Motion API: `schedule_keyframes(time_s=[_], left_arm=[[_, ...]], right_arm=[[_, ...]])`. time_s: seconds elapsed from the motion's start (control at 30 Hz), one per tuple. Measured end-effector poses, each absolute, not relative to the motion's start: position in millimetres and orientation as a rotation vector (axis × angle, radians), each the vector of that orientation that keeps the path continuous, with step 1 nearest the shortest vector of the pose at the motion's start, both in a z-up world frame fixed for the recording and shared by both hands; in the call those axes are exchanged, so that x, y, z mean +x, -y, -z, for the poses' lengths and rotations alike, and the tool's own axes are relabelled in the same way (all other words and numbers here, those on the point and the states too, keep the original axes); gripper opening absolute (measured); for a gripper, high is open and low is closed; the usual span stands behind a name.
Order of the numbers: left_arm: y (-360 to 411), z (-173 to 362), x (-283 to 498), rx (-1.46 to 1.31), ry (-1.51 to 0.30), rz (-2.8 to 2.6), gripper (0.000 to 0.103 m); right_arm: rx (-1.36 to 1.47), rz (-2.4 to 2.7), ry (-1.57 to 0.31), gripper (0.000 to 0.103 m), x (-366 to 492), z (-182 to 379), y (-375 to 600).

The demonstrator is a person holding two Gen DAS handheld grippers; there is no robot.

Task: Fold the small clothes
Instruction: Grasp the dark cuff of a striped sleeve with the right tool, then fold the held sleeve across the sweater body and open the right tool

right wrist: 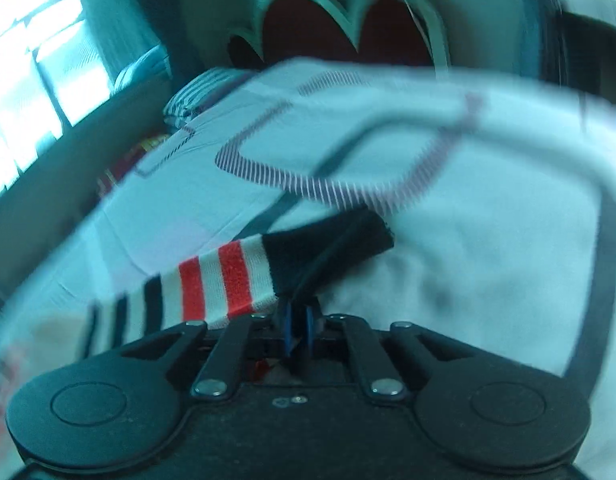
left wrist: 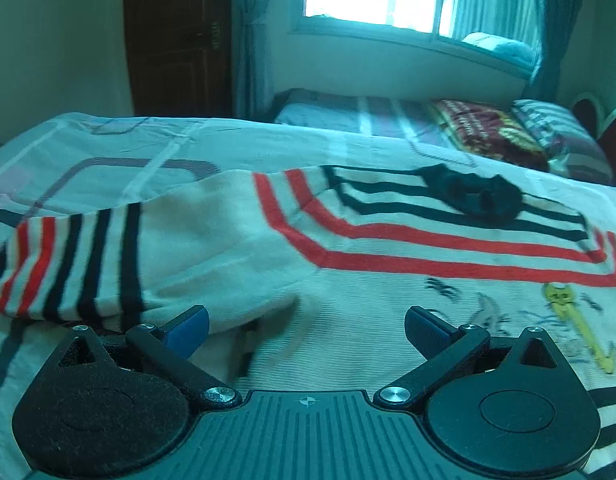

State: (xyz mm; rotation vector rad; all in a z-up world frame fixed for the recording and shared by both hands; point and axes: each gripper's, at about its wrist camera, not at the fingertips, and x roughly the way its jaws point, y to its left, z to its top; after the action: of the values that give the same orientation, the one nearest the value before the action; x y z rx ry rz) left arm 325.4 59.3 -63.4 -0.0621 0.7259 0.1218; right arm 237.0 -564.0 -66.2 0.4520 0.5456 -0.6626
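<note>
On my left wrist camera the left gripper (left wrist: pixel 305 326) hangs with its blue-padded fingers (left wrist: pixel 189 326) spread wide, nothing between them, low over the cream knitted sweater with red and navy stripes (left wrist: pixel 348 248). That sweater lies spread flat on the white bedsheet with grey and maroon rounded outlines (left wrist: pixel 107 140), and I use it as my landmark. Its navy collar (left wrist: pixel 476 196) sits at the far side of the sweater from my left claw. One striped sleeve (left wrist: pixel 79 264) is folded across the sweater's left part, its cuff end towards the left edge of the view, just beyond my left finger. A yellow embroidered figure (left wrist: pixel 572 320) shows on the sweater's chest, to the right of my right finger.

On my right wrist camera the right gripper (right wrist: pixel 297 330) has its blue pads pressed together, pinching the navy cuff (right wrist: pixel 332 248) of the sweater's other striped sleeve (right wrist: pixel 211 284). That sleeve trails from the pinch towards the lower left of the view, lifted a little off the sheet; this picture is blurred.

Beyond the sweater a striped pillow (left wrist: pixel 560 136) and a dark red patterned cloth (left wrist: pixel 492 136) lie near the scalloped red headboard (right wrist: pixel 340 28).
</note>
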Motion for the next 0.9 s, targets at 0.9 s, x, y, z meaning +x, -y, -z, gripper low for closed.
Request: schedule_keyframes(time_s=[0.9], left_arm=[[-125.7,58.8,291.3,-0.098,-0.728,-0.195,0.103]], right_arm=[[0.474,-0.265,-0.689,0.007,331.4,58.0,246.1]])
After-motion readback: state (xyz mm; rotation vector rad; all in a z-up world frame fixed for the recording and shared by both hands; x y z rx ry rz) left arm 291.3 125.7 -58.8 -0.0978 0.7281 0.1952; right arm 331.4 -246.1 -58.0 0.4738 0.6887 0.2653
